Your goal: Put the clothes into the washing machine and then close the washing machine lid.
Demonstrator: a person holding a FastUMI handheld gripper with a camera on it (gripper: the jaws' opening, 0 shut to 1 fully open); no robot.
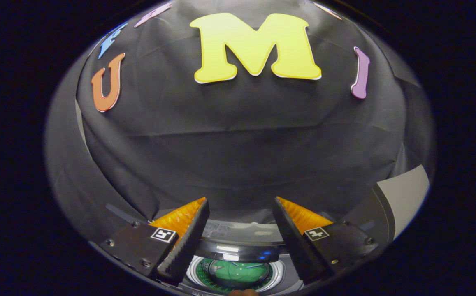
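Between two spread fingers [241, 240]: one washing machine [238, 250], one green garment [238, 272].

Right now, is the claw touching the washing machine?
Apart. In the gripper view the claw hangs open, holding nothing, and the washing machine with its green-lit drum shows in the gap between and below the fingers.

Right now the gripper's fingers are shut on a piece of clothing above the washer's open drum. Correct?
Not quite. In the gripper view the gripper is open, its fingers spread apart with nothing held between them. It does hang above the washer, whose drum shows below, between the fingers.
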